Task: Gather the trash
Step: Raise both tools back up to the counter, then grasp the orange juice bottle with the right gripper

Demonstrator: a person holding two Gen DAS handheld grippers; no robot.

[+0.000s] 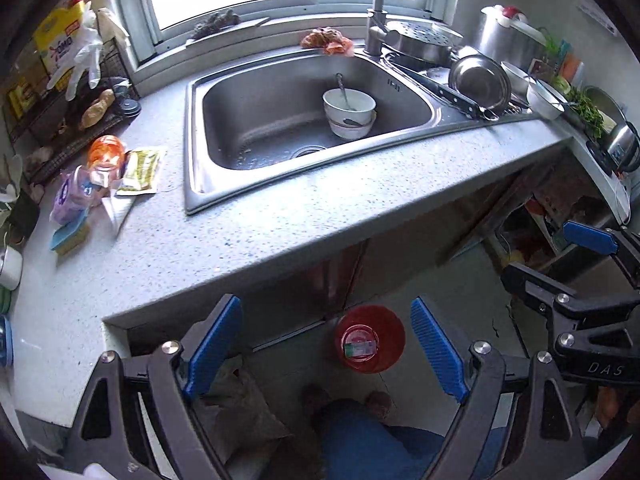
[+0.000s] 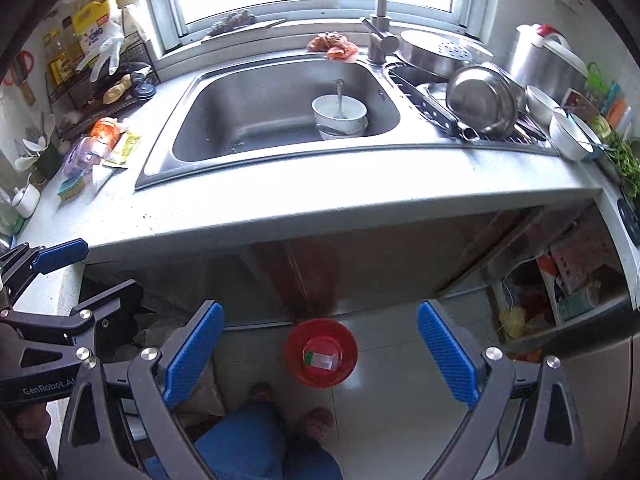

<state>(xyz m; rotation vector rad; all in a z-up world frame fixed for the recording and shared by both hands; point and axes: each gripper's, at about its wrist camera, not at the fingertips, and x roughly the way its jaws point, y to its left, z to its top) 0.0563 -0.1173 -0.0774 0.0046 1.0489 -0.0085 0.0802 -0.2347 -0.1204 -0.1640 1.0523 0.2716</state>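
Two stacked bowls (image 1: pixel 349 114) (spoon inside) sit in the steel sink (image 1: pixel 280 120) below the faucet (image 1: pixel 378 20).

Two stacked bowls (image 1: pixel 349 114) in the sink at twelve o'clock, one red bin (image 1: pixel 370 338) below, one sponge (image 1: pixel 70 234) at nine o'clock.

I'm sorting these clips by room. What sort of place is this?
A home kitchen, most likely. A stainless steel sink holding stacked white bowls sits in a speckled grey countertop under a window, with steel pans draining on the right.
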